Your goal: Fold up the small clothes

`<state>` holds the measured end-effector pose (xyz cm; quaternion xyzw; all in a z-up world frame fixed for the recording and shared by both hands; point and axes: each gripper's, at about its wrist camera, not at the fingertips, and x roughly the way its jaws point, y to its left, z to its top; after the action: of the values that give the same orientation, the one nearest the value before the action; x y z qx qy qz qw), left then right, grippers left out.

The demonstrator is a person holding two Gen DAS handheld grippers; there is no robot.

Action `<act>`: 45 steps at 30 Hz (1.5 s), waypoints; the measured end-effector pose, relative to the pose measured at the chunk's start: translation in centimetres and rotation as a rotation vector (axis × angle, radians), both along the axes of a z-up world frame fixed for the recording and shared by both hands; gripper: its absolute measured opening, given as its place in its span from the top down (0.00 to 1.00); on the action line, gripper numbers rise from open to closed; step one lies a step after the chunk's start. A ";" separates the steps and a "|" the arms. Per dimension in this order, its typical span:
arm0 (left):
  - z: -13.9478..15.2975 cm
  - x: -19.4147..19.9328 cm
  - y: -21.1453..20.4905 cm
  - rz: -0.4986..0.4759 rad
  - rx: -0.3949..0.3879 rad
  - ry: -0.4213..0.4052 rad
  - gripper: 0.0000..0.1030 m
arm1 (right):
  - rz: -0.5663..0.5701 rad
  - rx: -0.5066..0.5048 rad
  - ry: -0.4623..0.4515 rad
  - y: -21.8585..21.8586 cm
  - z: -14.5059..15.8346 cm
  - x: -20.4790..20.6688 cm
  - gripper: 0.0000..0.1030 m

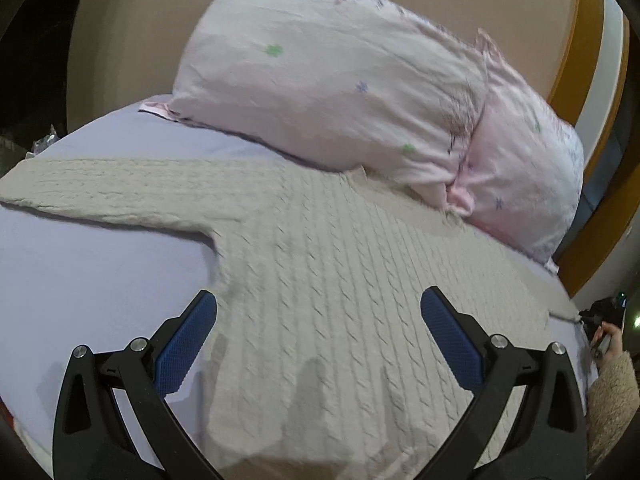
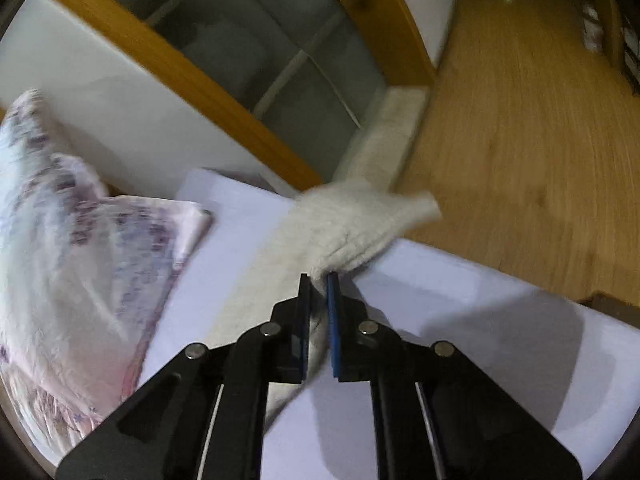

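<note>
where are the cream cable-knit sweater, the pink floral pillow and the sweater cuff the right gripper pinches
cream cable-knit sweater (image 1: 320,264): left wrist view, middle of its body
pink floral pillow (image 1: 320,80): left wrist view, its broad face
sweater cuff (image 2: 360,228): right wrist view, bunched sleeve end beyond the right gripper (image 2: 319,280)
</note>
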<state>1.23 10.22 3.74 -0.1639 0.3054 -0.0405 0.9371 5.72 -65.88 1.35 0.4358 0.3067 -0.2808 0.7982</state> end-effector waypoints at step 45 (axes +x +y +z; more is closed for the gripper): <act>5.8 6.7 21.0 0.413 -0.365 -0.055 0.94 | 0.889 -0.116 -0.246 32.6 6.2 1.6 0.26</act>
<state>7.97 31.23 9.58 -0.3874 0.2276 0.0924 0.8886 7.33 -33.31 7.52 0.2466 0.3503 0.1257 0.8948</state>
